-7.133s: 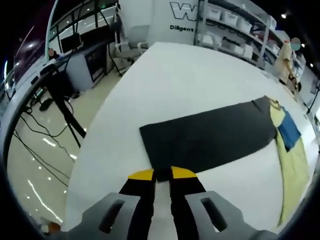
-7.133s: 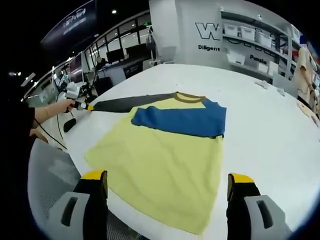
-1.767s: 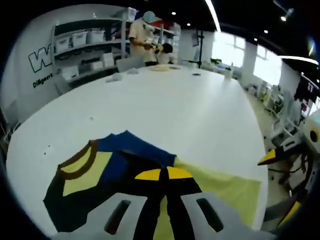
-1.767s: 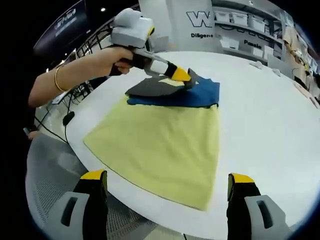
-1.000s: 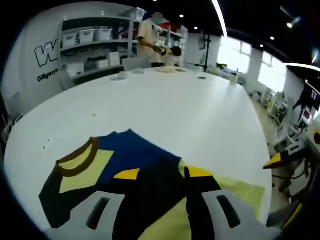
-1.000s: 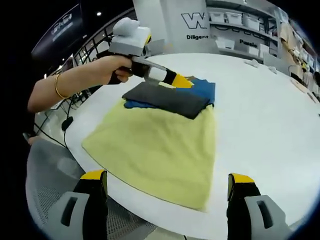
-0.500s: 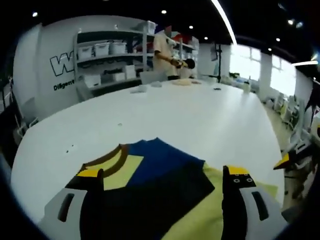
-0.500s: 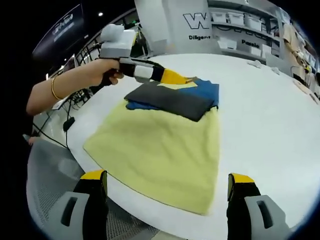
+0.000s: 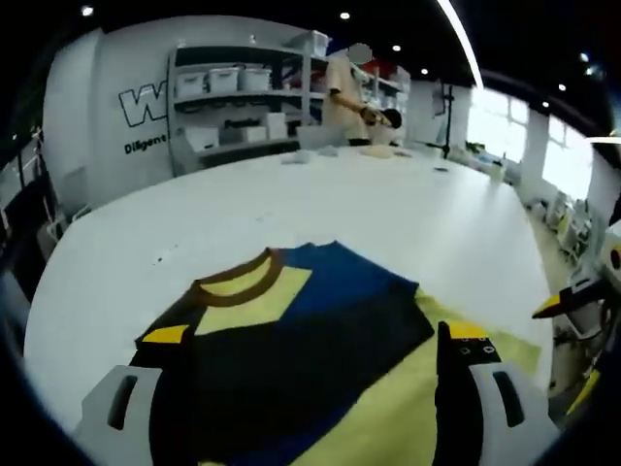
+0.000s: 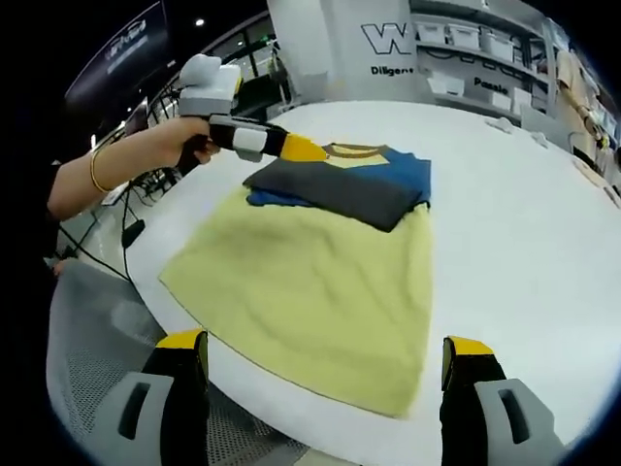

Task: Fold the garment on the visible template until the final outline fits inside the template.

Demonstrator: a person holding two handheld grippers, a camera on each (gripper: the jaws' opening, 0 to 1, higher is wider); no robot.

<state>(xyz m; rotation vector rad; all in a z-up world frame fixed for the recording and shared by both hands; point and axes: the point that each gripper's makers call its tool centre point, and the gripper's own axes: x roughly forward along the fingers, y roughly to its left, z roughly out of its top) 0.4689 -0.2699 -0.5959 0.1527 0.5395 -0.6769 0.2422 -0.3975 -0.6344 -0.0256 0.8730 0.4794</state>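
One shirt (image 10: 320,272) lies on one white table (image 10: 524,223). On the shirt two sleeves are folded across the chest: one dark grey sleeve (image 10: 335,191) on top and one blue sleeve (image 10: 403,173) under it. The shirt has one brown collar (image 9: 238,277).

Two grippers are in the scene: the left gripper (image 10: 291,148), held by one hand (image 10: 179,141) with one gold bracelet (image 10: 96,167) on the wrist, and the right gripper (image 10: 320,364) at the near edge.

One person (image 9: 346,92) stands at the far end of the table. One shelf unit (image 9: 233,107) stands by the far wall, with three white bins (image 9: 233,78) on its top shelf.
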